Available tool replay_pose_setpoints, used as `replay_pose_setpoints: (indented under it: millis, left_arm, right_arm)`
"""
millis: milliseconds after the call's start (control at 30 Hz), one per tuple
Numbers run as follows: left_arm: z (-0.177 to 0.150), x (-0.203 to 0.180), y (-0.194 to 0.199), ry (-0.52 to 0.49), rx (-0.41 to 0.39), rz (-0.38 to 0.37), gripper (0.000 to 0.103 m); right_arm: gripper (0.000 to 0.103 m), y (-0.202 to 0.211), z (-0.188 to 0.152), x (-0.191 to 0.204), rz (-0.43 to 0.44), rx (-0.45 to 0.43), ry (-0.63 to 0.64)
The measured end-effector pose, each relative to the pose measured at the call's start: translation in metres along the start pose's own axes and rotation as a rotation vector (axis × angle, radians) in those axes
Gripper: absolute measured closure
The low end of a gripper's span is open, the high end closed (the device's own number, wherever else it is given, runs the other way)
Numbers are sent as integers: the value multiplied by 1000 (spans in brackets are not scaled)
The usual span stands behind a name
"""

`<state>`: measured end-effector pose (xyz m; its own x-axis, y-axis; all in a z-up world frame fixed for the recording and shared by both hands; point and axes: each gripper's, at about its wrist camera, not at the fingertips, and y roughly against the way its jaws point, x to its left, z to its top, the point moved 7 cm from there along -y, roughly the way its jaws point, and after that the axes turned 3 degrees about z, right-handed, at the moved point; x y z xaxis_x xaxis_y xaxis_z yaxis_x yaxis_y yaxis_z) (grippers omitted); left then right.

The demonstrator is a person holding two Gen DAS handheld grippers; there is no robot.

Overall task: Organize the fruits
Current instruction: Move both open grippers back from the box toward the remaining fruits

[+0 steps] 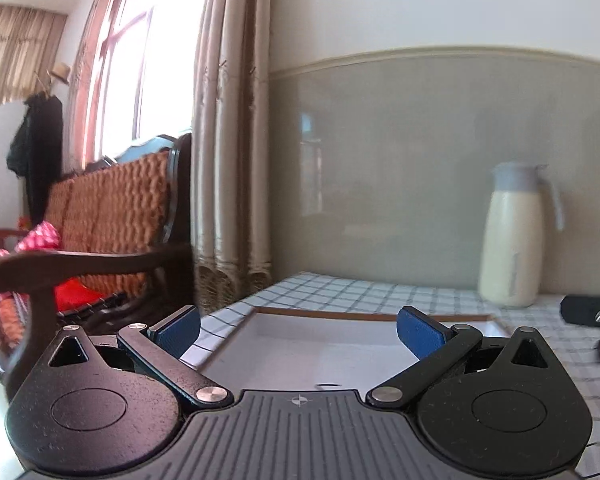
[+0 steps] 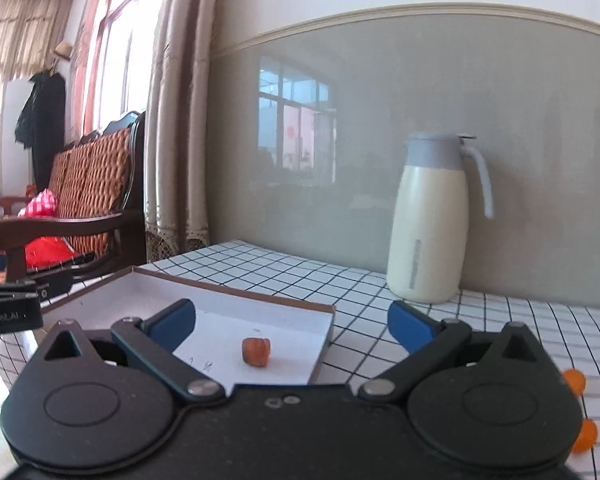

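Note:
A shallow white cardboard box lid with brown edges [image 2: 260,300] lies on the checked tablecloth. One small reddish-brown fruit [image 2: 255,352] rests inside it near the right side. My right gripper [image 2: 292,326] is open above the lid's near edge, nothing between its blue pads. Two small orange fruits [image 2: 574,382] [image 2: 586,440] lie on the cloth at the far right, partly hidden behind the gripper body. In the left wrist view the same lid [image 1: 340,316] lies straight ahead, and my left gripper [image 1: 298,330] is open over it with nothing held.
A cream jug with a grey lid and handle [image 2: 430,220] stands at the back against the grey wall panel. The other gripper's black body [image 1: 588,312] shows at the right edge. A wooden sofa [image 1: 112,216] and curtains stand left of the table.

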<state>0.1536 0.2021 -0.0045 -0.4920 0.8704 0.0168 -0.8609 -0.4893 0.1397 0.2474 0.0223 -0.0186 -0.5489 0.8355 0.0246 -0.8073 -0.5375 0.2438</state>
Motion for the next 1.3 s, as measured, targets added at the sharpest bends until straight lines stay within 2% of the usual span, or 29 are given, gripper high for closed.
replay_pose_setpoints:
  millis: [267,400,767,1167,1300]
  left_arm:
    - [2,-36,27,9,-13,-81,0]
    - [-1,-56,40,23,10,-163,0]
    - [-12,-109,77,-5,14,-312,0]
    - [-26,-167,93,-58,42,-419,0]
    - [-32,-187,97,-85,55,-446,0]
  right_arm:
    - [6,48,-4,-16,-71,-26,2]
    - [8,71,-5,-29,-123,-45,14]
    - [15,121,-26,-76,-260,-17,-31]
    - [23,151,-48,-127,-377,16,-67]
    - [30,153,-54,-140,-386,36,-82]
